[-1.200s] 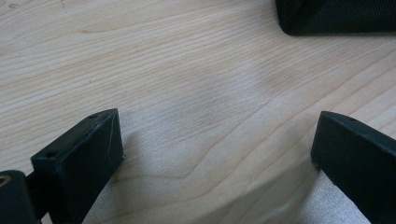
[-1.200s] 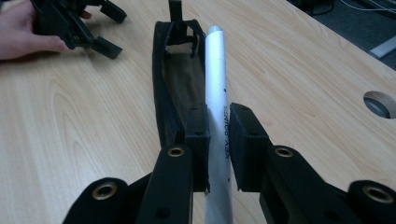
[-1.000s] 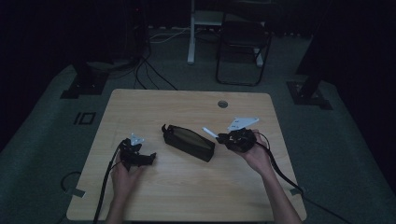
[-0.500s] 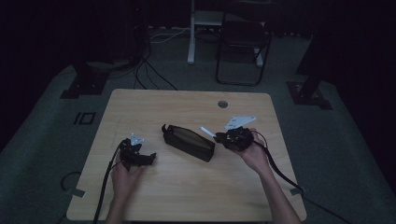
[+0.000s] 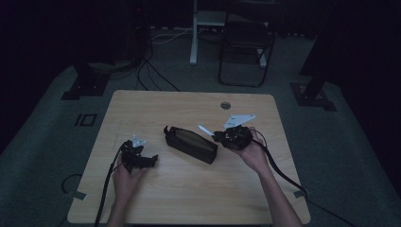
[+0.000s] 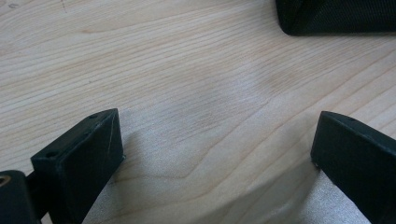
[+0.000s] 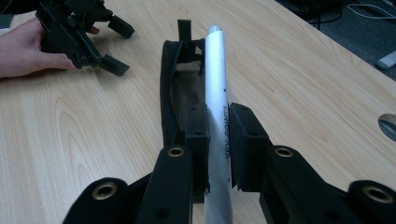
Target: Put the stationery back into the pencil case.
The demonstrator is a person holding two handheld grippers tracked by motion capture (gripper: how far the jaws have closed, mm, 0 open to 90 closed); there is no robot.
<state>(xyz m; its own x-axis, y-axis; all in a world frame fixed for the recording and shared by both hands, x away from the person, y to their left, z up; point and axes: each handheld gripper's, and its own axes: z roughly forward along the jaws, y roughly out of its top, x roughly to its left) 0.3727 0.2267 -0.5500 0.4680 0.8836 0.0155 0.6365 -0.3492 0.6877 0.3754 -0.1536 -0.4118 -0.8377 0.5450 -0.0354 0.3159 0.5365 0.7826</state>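
My right gripper (image 7: 218,140) clamps a silver pen (image 7: 216,84) above the open black pouch (image 5: 190,144) mid-counter; I'd lower the tip straight into the opening. Left gripper (image 6: 215,154) rests, fingers wide.

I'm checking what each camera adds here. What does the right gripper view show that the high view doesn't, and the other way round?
Right gripper view alone: dark lettering printed along the silver pen, the right gripper shut on its barrel, and the open mouth of the black pouch right under the pen.

High view alone: the whole table, both forearms, the trailing cables, the chair and floor beyond, and the grey plate on top of the right gripper.

Both: the pen, the pouch, the wooden tabletop, and the left gripper with open jaws, resting apart from the pouch.
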